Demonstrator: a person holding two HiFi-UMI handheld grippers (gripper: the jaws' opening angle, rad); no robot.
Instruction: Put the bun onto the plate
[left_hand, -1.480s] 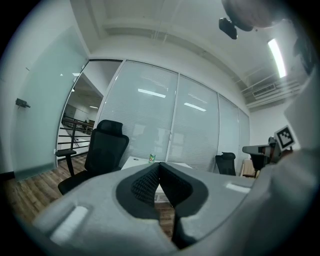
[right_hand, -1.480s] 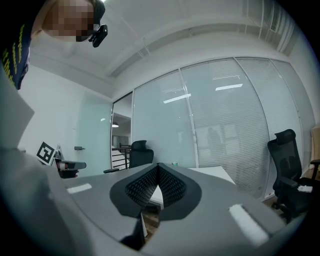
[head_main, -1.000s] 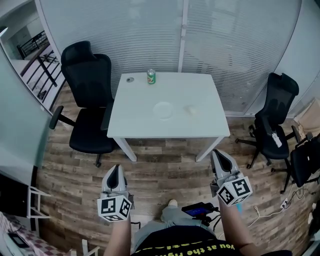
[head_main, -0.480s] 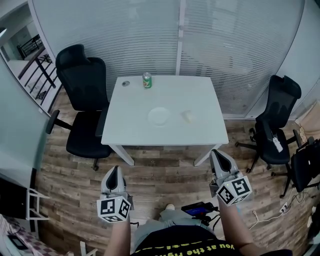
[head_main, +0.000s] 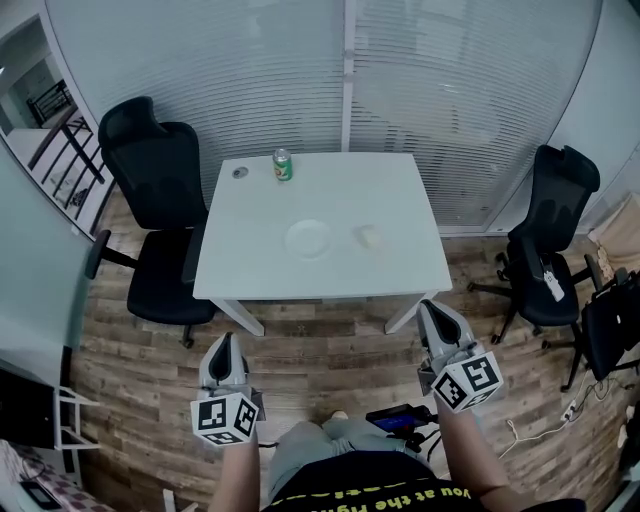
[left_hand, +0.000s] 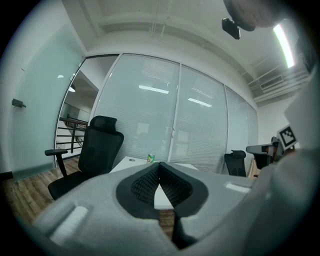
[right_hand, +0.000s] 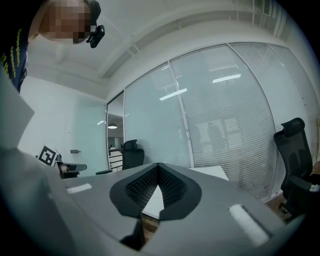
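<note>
On the white table (head_main: 400, 260) a pale bun (head_main: 369, 236) lies to the right of a small white plate (head_main: 308, 238). Both grippers hang over the wooden floor, short of the table's near edge. My left gripper (head_main: 226, 346) is shut with nothing in it, its tips meeting (left_hand: 159, 164). To the right, my right gripper (head_main: 434, 309) is also shut and empty, its tips together (right_hand: 158, 165). In the gripper views the table shows only as a thin white slab; bun and plate are not discernible there.
A green can (head_main: 283, 165) and a small round lid (head_main: 240, 172) stand at the table's far left; the can (left_hand: 150, 158) also shows in the left gripper view. Black office chairs stand at the left (head_main: 150, 200) and right (head_main: 555, 225). A glass wall with blinds runs behind.
The view has advanced toward the table, which now sits nearer and slightly lower left in the head view. Both grippers stay shut and keep their places in the frame.
</note>
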